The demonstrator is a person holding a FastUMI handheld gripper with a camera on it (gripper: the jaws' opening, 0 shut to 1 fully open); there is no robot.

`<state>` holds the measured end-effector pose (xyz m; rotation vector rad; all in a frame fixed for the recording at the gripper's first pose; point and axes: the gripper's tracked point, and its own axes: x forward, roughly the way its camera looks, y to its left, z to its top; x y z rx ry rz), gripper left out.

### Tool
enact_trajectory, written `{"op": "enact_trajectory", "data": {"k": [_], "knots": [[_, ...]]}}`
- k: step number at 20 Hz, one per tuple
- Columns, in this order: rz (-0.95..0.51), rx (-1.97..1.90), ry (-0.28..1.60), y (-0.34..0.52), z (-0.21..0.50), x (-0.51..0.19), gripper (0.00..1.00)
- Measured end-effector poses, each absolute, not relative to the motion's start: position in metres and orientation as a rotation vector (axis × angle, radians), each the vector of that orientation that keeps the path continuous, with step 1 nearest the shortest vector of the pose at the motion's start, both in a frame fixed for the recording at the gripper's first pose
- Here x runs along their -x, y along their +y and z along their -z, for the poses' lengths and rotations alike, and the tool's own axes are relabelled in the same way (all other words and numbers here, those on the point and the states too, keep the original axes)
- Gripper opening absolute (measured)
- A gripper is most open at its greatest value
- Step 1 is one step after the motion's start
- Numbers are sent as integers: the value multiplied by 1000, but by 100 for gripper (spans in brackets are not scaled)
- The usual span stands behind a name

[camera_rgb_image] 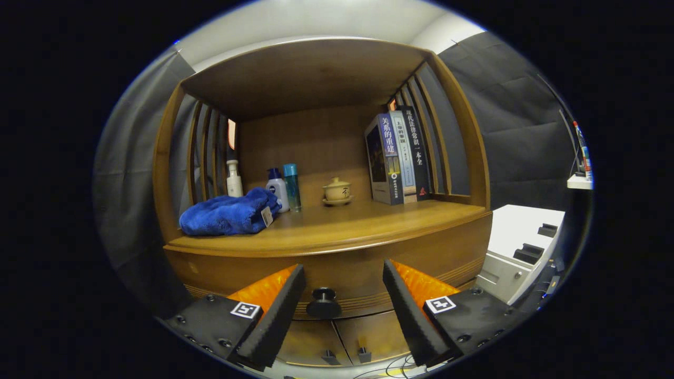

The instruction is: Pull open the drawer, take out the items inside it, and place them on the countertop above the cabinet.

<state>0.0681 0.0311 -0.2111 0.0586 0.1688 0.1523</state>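
A wooden cabinet (326,263) is seen straight ahead, with a shelf space on top and a drawer (347,279) under it. The drawer is shut, and its front sits flat with the wood around it. A dark round knob (323,301) is fixed on the drawer front. The gripper (343,295) is held wide open, and nothing is held by it. The knob is seen between the two fingers (276,316), a bit nearer to the left one, and it is not touched by either finger. The countertop (368,221) above the drawer is made of smooth brown wood. A blue towel (227,215) is bunched up on the left side of the countertop. Just behind the towel, a white pump bottle (234,179) is stood by the slats, and a small white bottle with a blue cap (277,193) and a thin teal bottle (292,187) are stood side by side. A little lidded cup on a saucer (337,191) is set near the middle at the back. Some books (398,158) are stood upright on the right. Two small doors (342,337) are seen under the drawer. A white box (521,237) is seen to the right of the cabinet.
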Motion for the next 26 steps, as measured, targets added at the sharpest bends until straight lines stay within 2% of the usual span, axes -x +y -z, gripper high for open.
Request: {"op": "enact_trajectory", "data": {"k": [7,11,17,21,24,25,26], "knots": [[-197,-50,252,40,251,-91,98],[-222,-83,231,40,254,-87,96],[-252,-45,300,55,283,-81,74],[-251,-51,320,58,290,-80,54],[-263,-91,358,59,296,-79,50],[-255,-93,392,60,305,-78,45],[-133,-23,459,33,327,-73,34]]}}
